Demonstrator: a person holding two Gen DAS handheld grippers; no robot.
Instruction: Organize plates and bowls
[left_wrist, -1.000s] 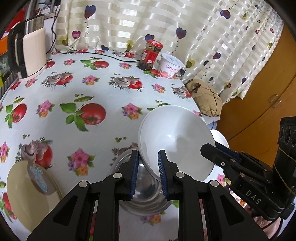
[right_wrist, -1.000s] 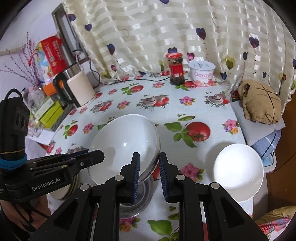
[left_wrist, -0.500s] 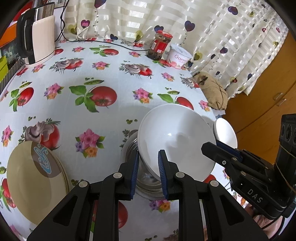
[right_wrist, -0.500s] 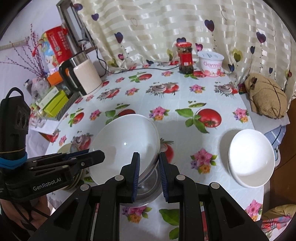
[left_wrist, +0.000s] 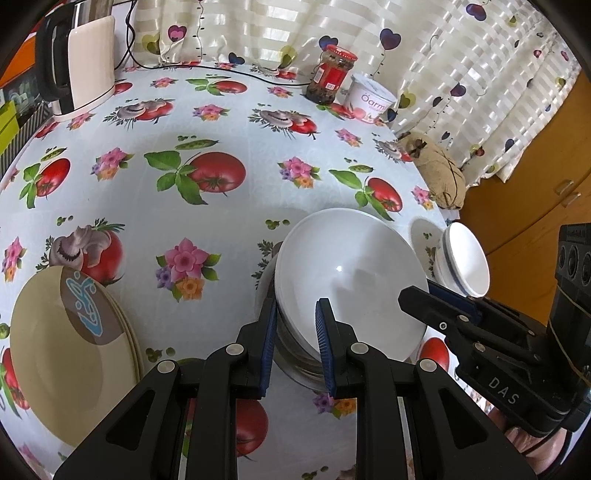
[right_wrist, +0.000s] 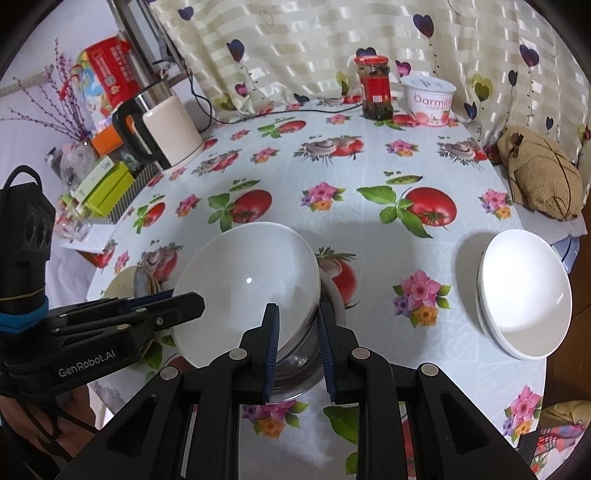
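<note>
Both grippers hold the large white ceramic bowl (left_wrist: 349, 284) by opposite edges of its rim, tilted over a shiny steel bowl (left_wrist: 295, 354) that sits on the desk (left_wrist: 155, 206) with its fruit-and-flower patterned cloth. The left gripper (left_wrist: 295, 321) has its blue-padded fingers (left_wrist: 269, 339) pinching the bowl's rim between them; the right gripper (right_wrist: 297, 325) pinches the opposite edge the same way, with the steel bowl showing just below and beyond its fingers (right_wrist: 271, 343).

Left of the left gripper's fingers lies a stack of beige round plates (left_wrist: 70, 354). Right of the right gripper's fingers stands a stack of smaller white bowls (right_wrist: 524, 295), well apart from the held bowl. Far beyond both pairs of fingers, near the curtain, stand a red-lidded glass jar (right_wrist: 375, 86), a white yoghurt tub (right_wrist: 430, 99) and a cream electric kettle (right_wrist: 162, 125).
</note>
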